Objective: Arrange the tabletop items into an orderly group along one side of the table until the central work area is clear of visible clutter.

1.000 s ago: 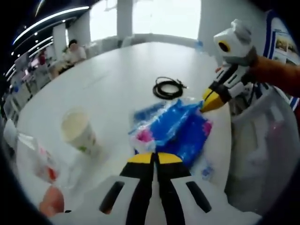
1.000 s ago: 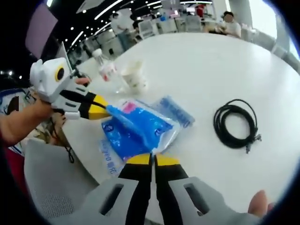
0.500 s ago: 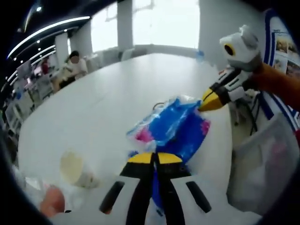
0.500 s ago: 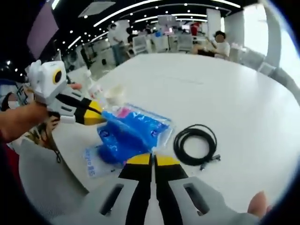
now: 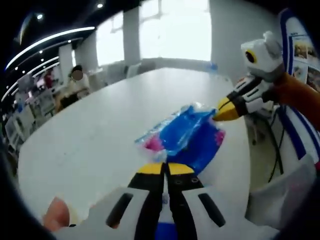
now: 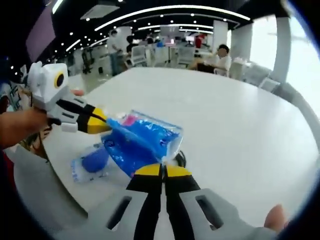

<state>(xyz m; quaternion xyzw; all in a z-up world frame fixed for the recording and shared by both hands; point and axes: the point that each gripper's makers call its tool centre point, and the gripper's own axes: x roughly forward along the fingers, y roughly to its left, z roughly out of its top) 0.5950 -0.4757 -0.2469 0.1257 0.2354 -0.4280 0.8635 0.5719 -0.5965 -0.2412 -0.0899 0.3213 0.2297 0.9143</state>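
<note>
Plastic bags, blue with pink patches and a clear edge, are the landmark for everything else. One bag hangs stretched above the table between the two tongs. The left tongs have their yellow tips pressed together on the bag's near edge in the left gripper view, and the right tongs are pinched shut on its opposite corner. It sags and creases between the two holds, so it looks light, limp and slippery; the two corner grips look sensible, since a hold on the middle would likely just bunch the film.

Under the lifted bag, in the right gripper view, a second blue packet lies flat on the table, and a dark cable peeks out just past the bag's lower edge. The packet seems to hold something blue and soft, though what it is I cannot tell.

Beyond the bag the white tabletop runs bare toward its far edge. Farther off, chairs stand around it and people sit in the background.
</note>
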